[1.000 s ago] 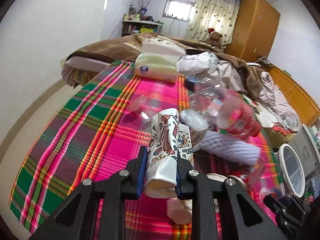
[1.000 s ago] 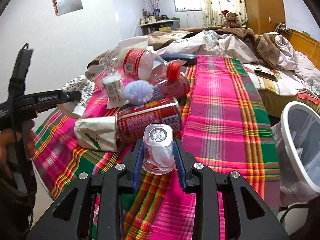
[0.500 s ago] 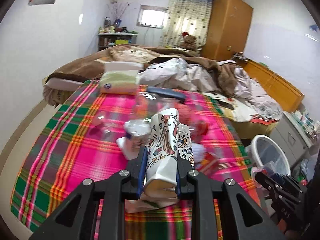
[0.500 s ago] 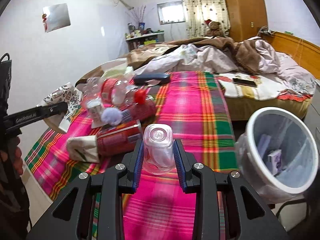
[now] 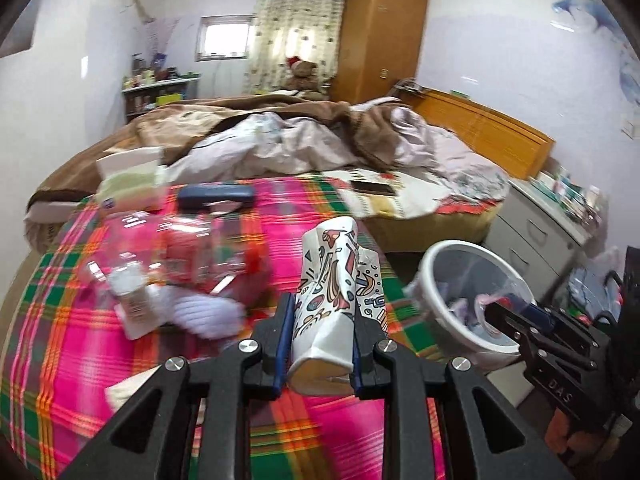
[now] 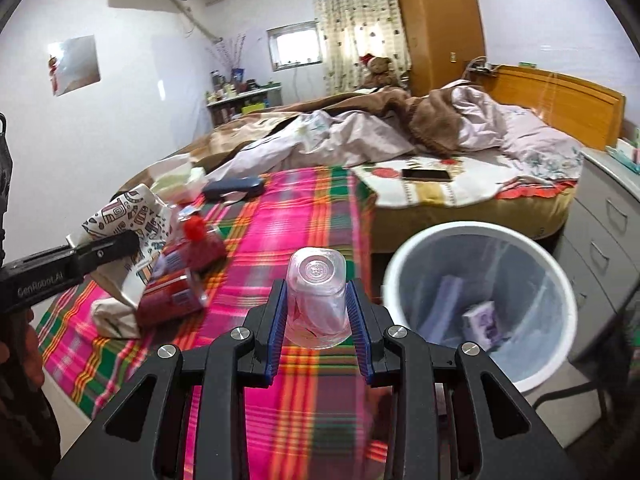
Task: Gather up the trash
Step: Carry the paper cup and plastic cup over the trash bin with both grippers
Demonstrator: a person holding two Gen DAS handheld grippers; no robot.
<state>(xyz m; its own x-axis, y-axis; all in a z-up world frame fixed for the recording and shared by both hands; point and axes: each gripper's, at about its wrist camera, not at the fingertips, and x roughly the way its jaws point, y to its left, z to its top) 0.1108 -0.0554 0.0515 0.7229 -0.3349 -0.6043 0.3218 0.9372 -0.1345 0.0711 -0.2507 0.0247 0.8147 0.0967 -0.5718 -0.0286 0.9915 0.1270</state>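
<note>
Fingers: left gripper (image 5: 322, 354) clamped on a crushed patterned paper cup (image 5: 338, 300), squeezed near its base, mouth pointing away. Right gripper (image 6: 316, 330) clamped on a clear plastic cup (image 6: 316, 300), bottom facing the camera. Both loads are off the plaid bedspread (image 6: 304, 216), above its right edge.

The waste bin (image 6: 476, 232), white rim and clear liner, stands on the floor just off that edge and already holds some scraps. In the left wrist view the right gripper's tip is over the bin's rim. Still left on the spread toward its left side: red-labelled bottles (image 5: 208, 256), a red can (image 6: 172, 300), a white foam sleeve (image 5: 200, 312), a small bottle (image 5: 132, 300) and a crumpled paper bag (image 6: 116, 312).

Risks, as I judge them:
- Both grippers are heading for one bin, so they could clash at the rim.
- Clear cup is thin and already deformed. Could pop out sideways on a jolt.
- Paper cup is held low, so it could pivot and catch the rim on release.
- Early release drops either onto the floor.
- A knock on the rim could tip the light bin.

Writing: "GenRobot.AI" on the left gripper's side, seen from the right wrist view. "DAS" on the right gripper's body. Bottle and can labels are too blurred to read.
</note>
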